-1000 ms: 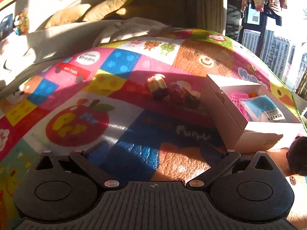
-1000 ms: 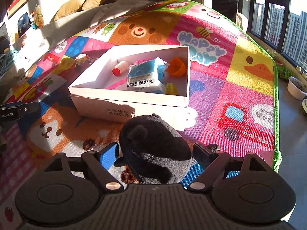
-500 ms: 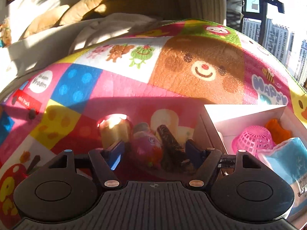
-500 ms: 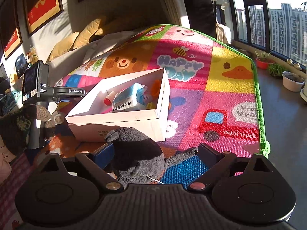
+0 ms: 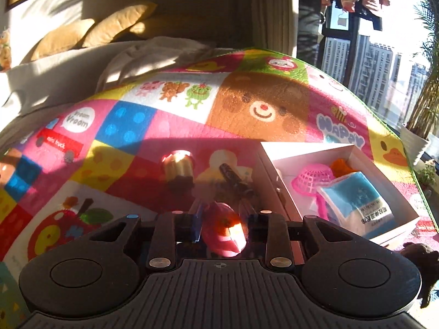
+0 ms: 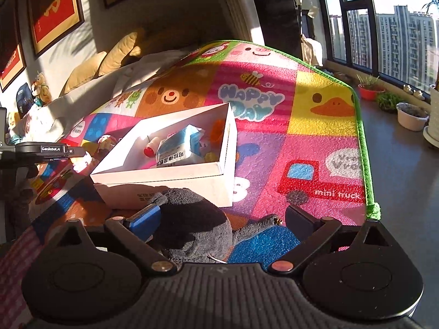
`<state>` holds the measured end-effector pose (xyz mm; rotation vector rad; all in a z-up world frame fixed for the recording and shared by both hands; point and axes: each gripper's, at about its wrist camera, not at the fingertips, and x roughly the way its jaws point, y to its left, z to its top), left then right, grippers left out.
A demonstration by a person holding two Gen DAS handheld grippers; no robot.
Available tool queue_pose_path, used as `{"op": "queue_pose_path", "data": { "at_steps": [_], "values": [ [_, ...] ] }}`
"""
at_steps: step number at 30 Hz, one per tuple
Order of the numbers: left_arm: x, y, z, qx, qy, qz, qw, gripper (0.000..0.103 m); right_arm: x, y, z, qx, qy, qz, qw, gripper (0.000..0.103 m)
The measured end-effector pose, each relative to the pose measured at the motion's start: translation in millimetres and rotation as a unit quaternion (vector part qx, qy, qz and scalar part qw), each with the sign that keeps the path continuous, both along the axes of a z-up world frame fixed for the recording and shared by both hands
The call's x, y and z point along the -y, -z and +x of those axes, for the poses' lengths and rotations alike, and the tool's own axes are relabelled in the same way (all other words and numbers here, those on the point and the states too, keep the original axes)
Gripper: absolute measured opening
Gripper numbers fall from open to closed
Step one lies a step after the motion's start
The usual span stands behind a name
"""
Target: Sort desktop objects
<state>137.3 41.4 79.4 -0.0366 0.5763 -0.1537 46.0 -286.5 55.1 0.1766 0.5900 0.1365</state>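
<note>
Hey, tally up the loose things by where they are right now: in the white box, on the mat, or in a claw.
In the white box: 4 (red-capped bottle, blue wipes pack, pink mesh basket, orange toy)
On the mat: 3 (cupcake toy, dark tube, grey plush)
In the left claw: 1 (pink toy)
Total: 8

A patchwork play mat [image 6: 307, 126] in pink, yellow and blue cartoons carries a white box [image 6: 192, 176]; inside, a blue-and-white packet [image 6: 178, 148] and pink mesh basket [image 5: 312, 178]. Nearby, a grey plush toy [image 6: 192, 224].
</note>
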Motion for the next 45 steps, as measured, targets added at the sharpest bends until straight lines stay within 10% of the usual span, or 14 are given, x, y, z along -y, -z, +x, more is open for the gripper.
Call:
{"op": "queue_pose_path", "data": {
  "at_steps": [10, 12, 16, 20, 32, 45],
  "values": [
    [52.9, 31.1, -122.3, -0.060, 0.136, -0.055, 0.9874, 0.031, -32.5, -13.3, -17.8, 0.014, -0.027, -0.012, 0.999, 0.100],
    [57.3, 37.0, -134.6, -0.052, 0.144, -0.053, 0.9868, 0.040, -39.2, -16.1, -25.3, 0.022, -0.032, -0.025, 0.999, 0.103],
    [61.3, 31.4, -153.2, -0.007, 0.136, -0.009, 0.9907, 0.095, -53.7, -11.9, -41.2, 0.023, -0.044, -0.067, 0.997, 0.103],
    [42.3, 20.9, -156.7, -0.006, 0.120, -0.031, 0.9923, 0.102, -58.6, -0.6, -49.3, 0.000, -0.045, -0.069, 0.997, 0.103],
    [-12.3, 38.7, -166.1, -0.041, -0.003, -0.026, 0.9988, 0.103, -84.7, 34.1, -52.7, -0.068, -0.079, -0.072, 0.992, 0.103],
    [10.5, 64.5, -130.3, -0.091, 0.033, -0.050, 0.9941, 0.103, -95.6, 44.9, -52.8, -0.074, -0.082, -0.102, 0.989, 0.103]
  ]
}}
